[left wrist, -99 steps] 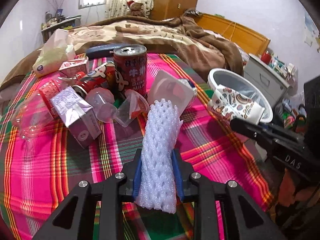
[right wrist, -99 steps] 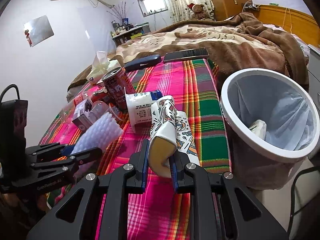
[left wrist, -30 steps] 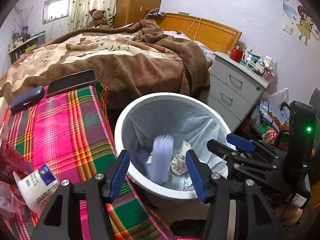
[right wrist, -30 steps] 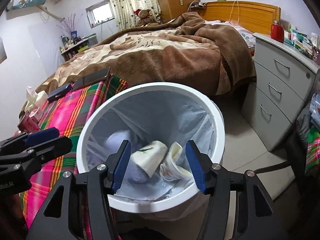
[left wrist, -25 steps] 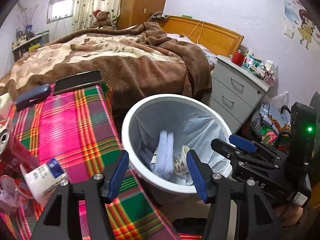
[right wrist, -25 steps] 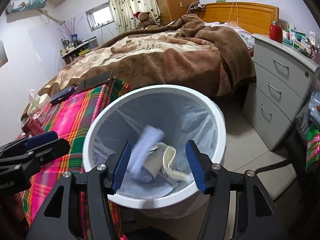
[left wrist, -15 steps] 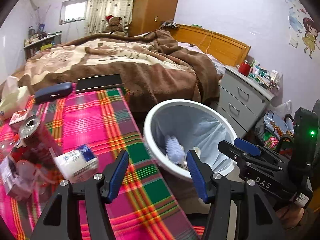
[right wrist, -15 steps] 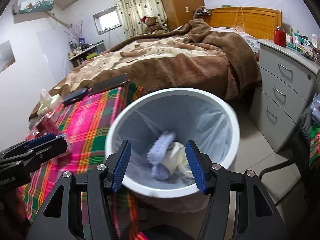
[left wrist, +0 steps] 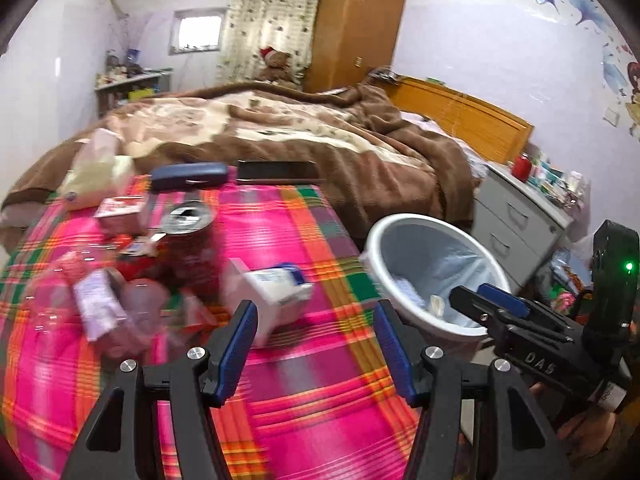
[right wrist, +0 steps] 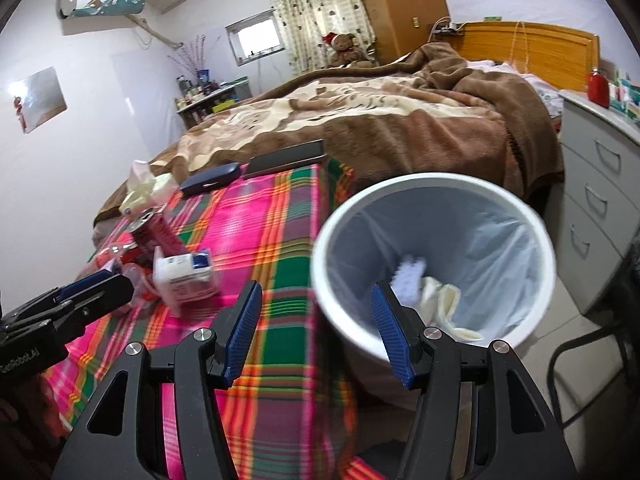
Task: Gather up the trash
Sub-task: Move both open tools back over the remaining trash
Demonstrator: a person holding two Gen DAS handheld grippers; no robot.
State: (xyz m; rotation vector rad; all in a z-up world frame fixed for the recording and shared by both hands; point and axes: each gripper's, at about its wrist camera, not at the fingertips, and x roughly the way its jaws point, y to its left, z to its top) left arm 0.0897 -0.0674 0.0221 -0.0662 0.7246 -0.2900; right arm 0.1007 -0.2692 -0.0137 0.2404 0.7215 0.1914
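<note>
My left gripper (left wrist: pixel 314 322) is open and empty above the pink plaid cloth (left wrist: pixel 304 408), with a tipped white cup (left wrist: pixel 276 286) just beyond its fingers. A red can (left wrist: pixel 188 240), a purple carton (left wrist: pixel 94 300) and clear plastic cups (left wrist: pixel 140 304) lie in a blurred heap to the left. My right gripper (right wrist: pixel 316 312) is open and empty near the rim of the white bin (right wrist: pixel 436 184). Inside the bin lie the white foam net (right wrist: pixel 408 274) and a crumpled paper cup (right wrist: pixel 442 298). The bin (left wrist: pixel 436 272) stands right of the cloth's edge.
A dark glasses case (left wrist: pixel 188 176) and a black phone (left wrist: pixel 276 170) lie at the cloth's far end, a tissue pack (left wrist: pixel 94 172) at the far left. Behind is a bed with a brown blanket (left wrist: pixel 320 136). Grey drawers (right wrist: pixel 600 208) stand right of the bin.
Both grippers let their trash fall into the bin, then swung left. The left view now faces the heap on the cloth; the bin has slid to the right.
</note>
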